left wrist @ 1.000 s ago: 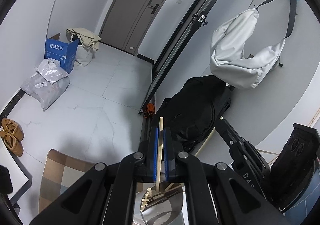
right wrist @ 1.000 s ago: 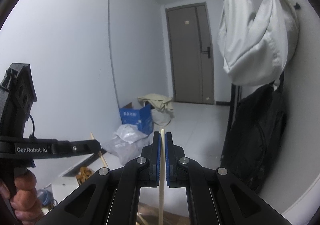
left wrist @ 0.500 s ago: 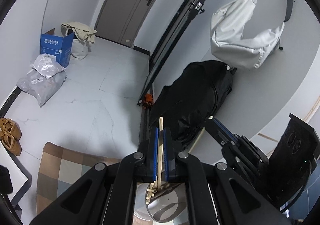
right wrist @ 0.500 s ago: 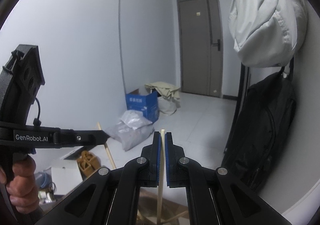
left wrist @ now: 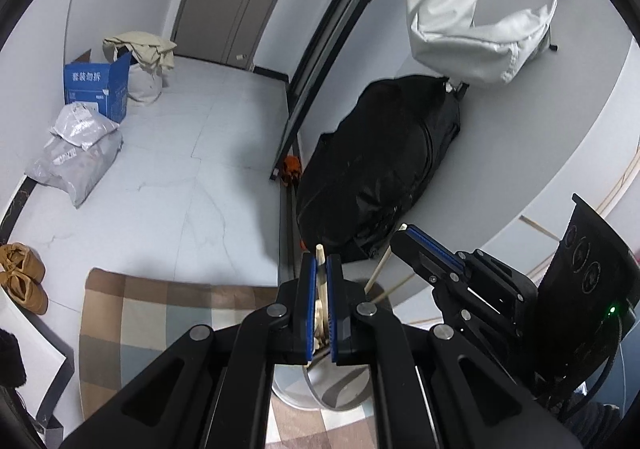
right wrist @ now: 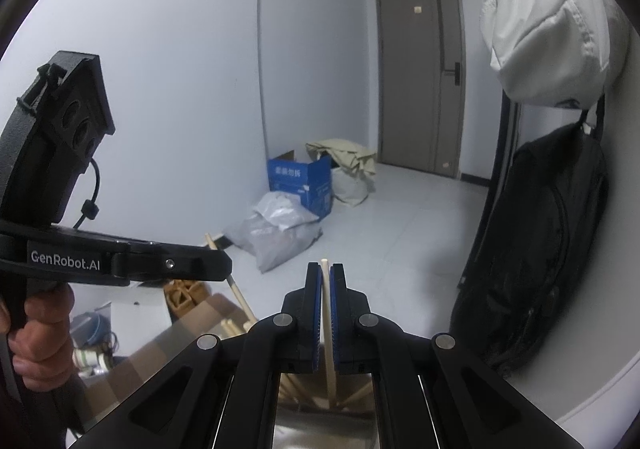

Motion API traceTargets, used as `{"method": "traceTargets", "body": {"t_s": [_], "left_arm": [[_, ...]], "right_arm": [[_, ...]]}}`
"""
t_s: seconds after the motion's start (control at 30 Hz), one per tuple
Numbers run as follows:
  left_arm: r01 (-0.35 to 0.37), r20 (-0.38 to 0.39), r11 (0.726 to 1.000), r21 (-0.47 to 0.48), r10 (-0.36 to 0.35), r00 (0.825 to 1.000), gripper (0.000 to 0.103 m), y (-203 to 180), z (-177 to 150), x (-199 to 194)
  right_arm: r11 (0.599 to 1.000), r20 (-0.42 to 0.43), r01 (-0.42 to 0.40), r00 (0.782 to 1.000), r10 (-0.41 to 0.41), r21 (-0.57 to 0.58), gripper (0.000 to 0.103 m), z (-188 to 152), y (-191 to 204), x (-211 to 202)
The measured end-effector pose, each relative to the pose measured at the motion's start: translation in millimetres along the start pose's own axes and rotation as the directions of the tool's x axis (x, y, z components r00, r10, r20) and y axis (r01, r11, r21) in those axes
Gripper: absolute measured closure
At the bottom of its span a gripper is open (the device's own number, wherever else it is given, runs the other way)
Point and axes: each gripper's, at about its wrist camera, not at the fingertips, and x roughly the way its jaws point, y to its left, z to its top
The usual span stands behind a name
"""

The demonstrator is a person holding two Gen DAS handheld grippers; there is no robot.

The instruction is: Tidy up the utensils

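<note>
L gripper [left wrist: 319, 269] jaws clamped on chopstick [left wrist: 320, 277]; R gripper [right wrist: 325, 277] jaws clamped on 2nd chopstick [right wrist: 326, 301]; both above steel cup [left wrist: 340, 389] at 6 o'clock, sticks already inside; these two not yet dropped in.

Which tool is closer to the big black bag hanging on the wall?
Right. The right tool has the black bag just off to its right side. The left tool is farther away, out past the right tool's left side.
</note>
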Motion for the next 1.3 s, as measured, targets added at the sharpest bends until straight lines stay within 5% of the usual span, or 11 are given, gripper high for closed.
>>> {"method": "traceTargets", "body": {"t_s": [0.23,0.4,0.57,0.87,1.3], "left_arm": [[0.021,-0.077,1.0,0.022,-0.019,0.997,0.102,-5,-3,2],[-0.007,-0.091,1.0,0.008,0.008,0.996,0.102,-3,-4,-6],[-0.041,-0.062,0.999,0.013,0.041,0.997,0.062,-10,-6,-23],[-0.191,0.137,0.979,0.075,0.18,0.974,0.029,-42,-19,-83],[-0.287,0.281,0.955,0.078,0.255,0.925,0.008,-63,-49,-138]], "right_arm": [[1.0,-0.066,0.022,0.998,-0.023,-0.008,0.099,-16,3,0],[0.995,-0.038,0.056,0.998,-0.053,0.082,0.098,-22,-8,-19],[0.982,-0.005,0.084,0.996,-0.085,0.167,0.08,-27,-12,-45],[0.956,0.091,0.145,0.981,-0.173,0.255,0.036,-30,2,-108],[0.944,0.2,0.163,0.954,-0.225,0.288,0.008,-33,43,-179]]}}
